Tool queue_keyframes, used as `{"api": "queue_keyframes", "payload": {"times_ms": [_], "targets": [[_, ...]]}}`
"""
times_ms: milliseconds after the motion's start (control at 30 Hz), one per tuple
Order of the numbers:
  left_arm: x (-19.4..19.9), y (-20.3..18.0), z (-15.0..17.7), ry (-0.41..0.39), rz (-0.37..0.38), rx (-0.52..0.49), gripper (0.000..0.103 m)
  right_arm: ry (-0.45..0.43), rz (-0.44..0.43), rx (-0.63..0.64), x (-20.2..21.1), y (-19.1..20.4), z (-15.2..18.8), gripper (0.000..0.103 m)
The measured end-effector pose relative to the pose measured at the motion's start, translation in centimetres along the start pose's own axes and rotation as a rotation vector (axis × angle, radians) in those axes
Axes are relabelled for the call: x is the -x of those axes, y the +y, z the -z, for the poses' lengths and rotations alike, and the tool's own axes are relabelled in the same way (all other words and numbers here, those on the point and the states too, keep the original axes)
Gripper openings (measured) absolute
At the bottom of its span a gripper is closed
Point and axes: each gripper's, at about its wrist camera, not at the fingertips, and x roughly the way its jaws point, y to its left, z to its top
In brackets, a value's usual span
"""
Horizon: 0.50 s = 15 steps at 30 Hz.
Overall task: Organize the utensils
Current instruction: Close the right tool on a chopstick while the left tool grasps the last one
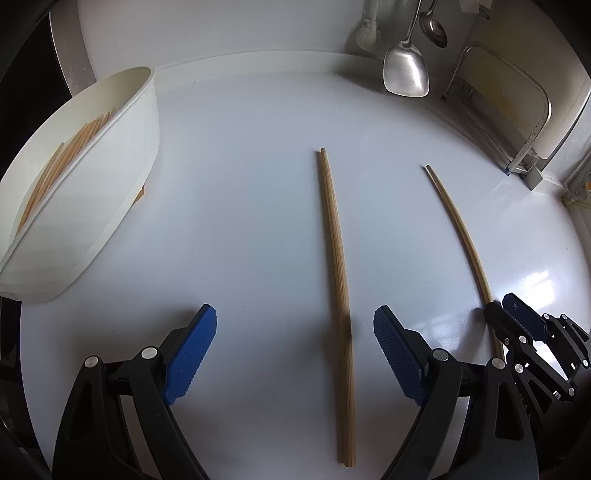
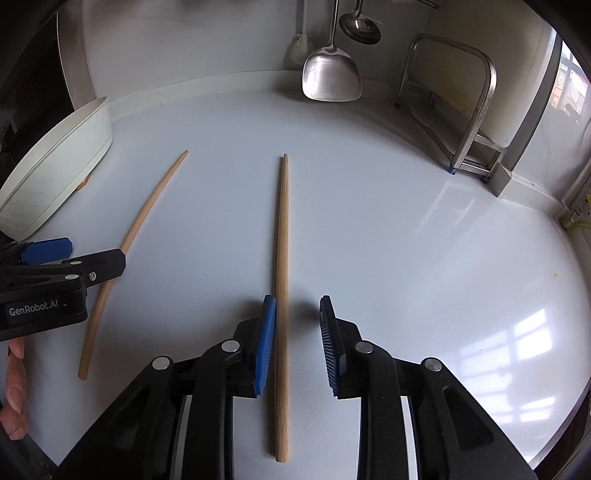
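Two wooden chopsticks lie apart on the white counter. In the left wrist view one chopstick [image 1: 338, 266] runs between the fingers of my open left gripper [image 1: 295, 347], nearer the right pad. The other chopstick [image 2: 282, 288] lies between the jaws of my right gripper [image 2: 297, 343], close to the left pad; the jaws are open and not touching it. That chopstick [image 1: 461, 236] and the right gripper [image 1: 517, 314] also show in the left wrist view. A white oval container [image 1: 81, 184] at the left holds several chopsticks [image 1: 62, 162].
A metal spatula [image 2: 330, 74] and a ladle [image 2: 360, 26] hang on the back wall beside a white brush [image 2: 301, 44]. A metal rack [image 2: 465, 110] stands at the back right. The container [image 2: 55, 166] sits at the counter's left side.
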Motion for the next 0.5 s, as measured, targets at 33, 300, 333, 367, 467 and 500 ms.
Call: {"api": "queue_keyframes", "payload": {"times_ms": [33, 300, 333, 367, 467, 500], "targets": [[-0.06, 0.05, 0.06, 0.000, -0.005, -0.003, 0.085, 0.001, -0.004, 0.000, -0.04, -0.04, -0.04, 0.025], [-0.48, -0.39, 0.36, 0.002, -0.029, -0.025, 0.086, -0.007, -0.049, 0.040, -0.07, 0.49, 0.08, 0.025], [-0.48, -0.47, 0.44, 0.001, -0.035, -0.030, 0.086, -0.008, -0.052, 0.041, -0.05, 0.54, 0.06, 0.025], [-0.47, -0.54, 0.46, -0.001, -0.039, -0.033, 0.086, -0.008, -0.054, 0.043, -0.06, 0.58, 0.02, 0.025], [-0.43, -0.52, 0.54, -0.010, -0.044, -0.034, 0.085, -0.008, -0.061, 0.054, -0.07, 0.70, -0.09, 0.023], [-0.37, -0.57, 0.53, -0.015, -0.046, -0.036, 0.081, -0.008, -0.065, 0.058, -0.08, 0.73, -0.11, 0.021]]}}
